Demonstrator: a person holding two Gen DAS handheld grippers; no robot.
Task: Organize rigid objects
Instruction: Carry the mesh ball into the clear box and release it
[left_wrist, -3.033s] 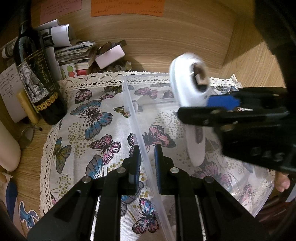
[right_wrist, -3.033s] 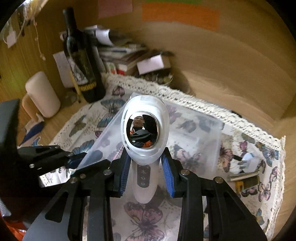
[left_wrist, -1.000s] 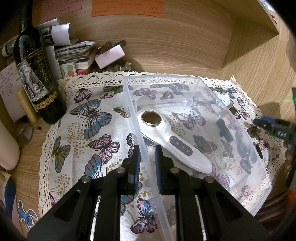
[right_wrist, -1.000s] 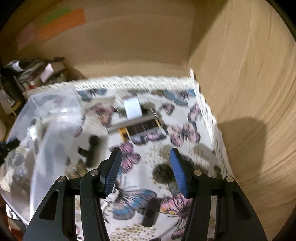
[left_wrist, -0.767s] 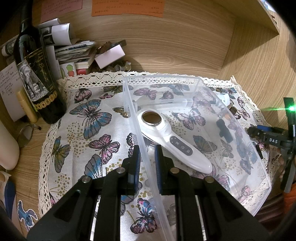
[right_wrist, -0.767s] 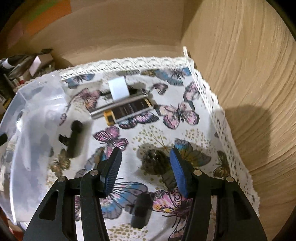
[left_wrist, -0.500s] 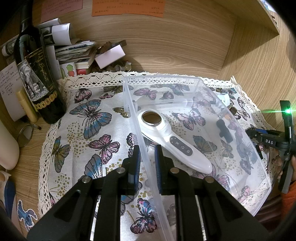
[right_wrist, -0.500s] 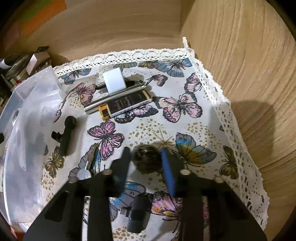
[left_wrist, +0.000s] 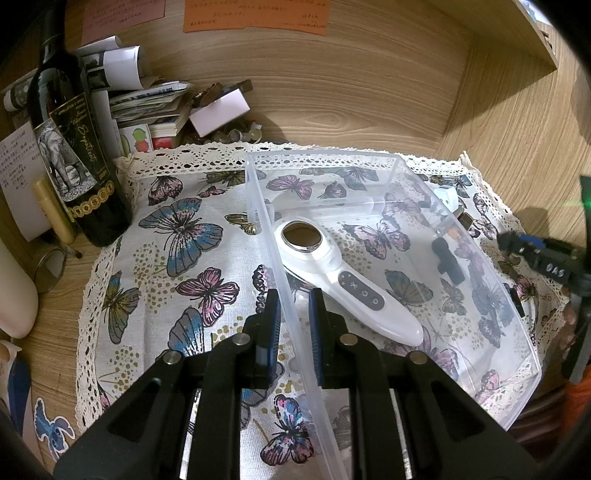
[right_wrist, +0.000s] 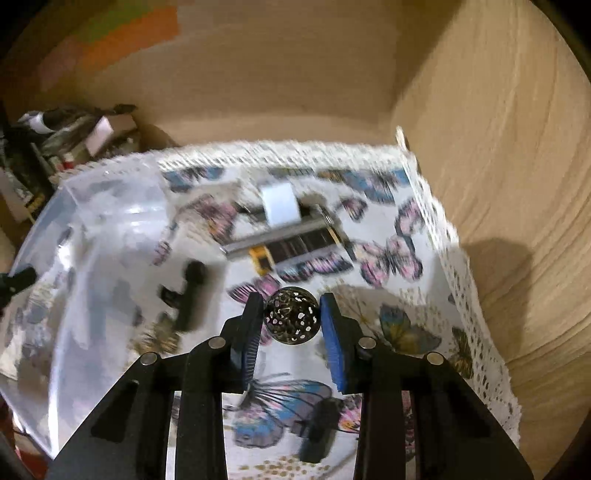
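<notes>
Metal ball (right_wrist: 291, 315), dark and pierced with small holes: sitting pinched between the blue pads of the right gripper (right_wrist: 291, 317), raised off the butterfly cloth (right_wrist: 402, 295).

Right gripper, seen also from the left wrist view at the far right edge (left_wrist: 517, 242): pressing on the ball from both sides.

Clear plastic box (left_wrist: 406, 162): standing on the cloth, left of the ball in the right wrist view (right_wrist: 96, 229). Left wall of the box sitting clamped between the pads of the left gripper (left_wrist: 294, 319), jaws nearly together on the thin plastic.

White handheld device (left_wrist: 343, 280) with a round metal head and a row of buttons: lying flat inside the box, near the clamped wall.

Small black T-shaped part (right_wrist: 188, 295): lying on the cloth just beside the box, seen through the wall in the left wrist view (left_wrist: 447, 258).

White block (right_wrist: 279, 203), silver rod (right_wrist: 280, 234) and dark flat bar with a yellow end (right_wrist: 295, 251): lying together on the cloth beyond the ball.

Second black piece (right_wrist: 317, 428): lying on the cloth under the right gripper.

Wine bottle (left_wrist: 70, 147) and pile of papers (left_wrist: 147, 103): standing on the wooden desk (left_wrist: 55, 314) past the cloth's lace edge, against the back panel.
</notes>
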